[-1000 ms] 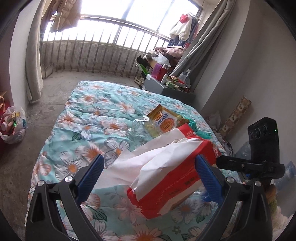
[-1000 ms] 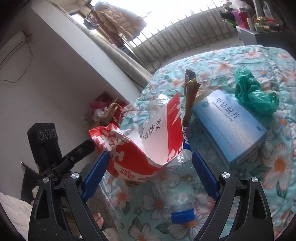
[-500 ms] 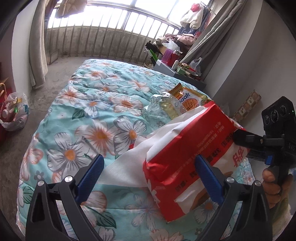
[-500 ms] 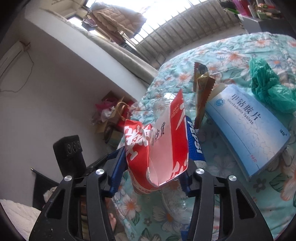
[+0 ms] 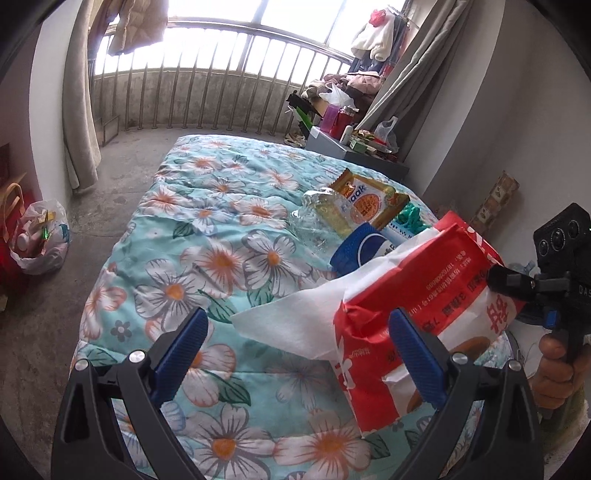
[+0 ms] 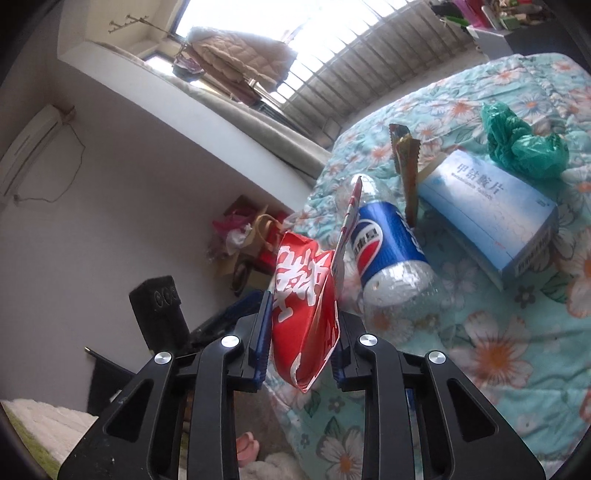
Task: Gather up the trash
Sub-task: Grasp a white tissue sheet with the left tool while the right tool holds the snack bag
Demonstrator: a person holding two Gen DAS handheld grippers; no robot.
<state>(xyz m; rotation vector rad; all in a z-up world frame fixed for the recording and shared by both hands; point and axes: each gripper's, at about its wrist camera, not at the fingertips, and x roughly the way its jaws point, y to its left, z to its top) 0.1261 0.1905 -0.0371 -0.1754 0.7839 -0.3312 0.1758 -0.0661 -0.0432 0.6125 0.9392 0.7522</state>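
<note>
Right gripper (image 6: pixel 300 338) has clamped the red packet (image 6: pixel 304 306), long axis upright.

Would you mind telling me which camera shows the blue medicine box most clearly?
The right wrist view: the blue medicine box lies in full view there, label readable. In the left wrist view only a sliver shows behind the red packet.

A bed (image 5: pixel 207 236) under a turquoise floral quilt (image 6: pixel 509 343) fills the middle of the room. Beyond it runs a barred balcony railing (image 5: pixel 207 92), with a beige curtain (image 5: pixel 79 103) hanging at the left and a grey curtain (image 5: pixel 406 70) at the right. A padded jacket (image 5: pixel 136 24) hangs above the rail. A grey cabinet (image 5: pixel 354 155) beside the far corner of the bed carries clutter – bottles and small boxes. High on the white wall sits an air conditioner (image 6: pixel 29 144).
</note>
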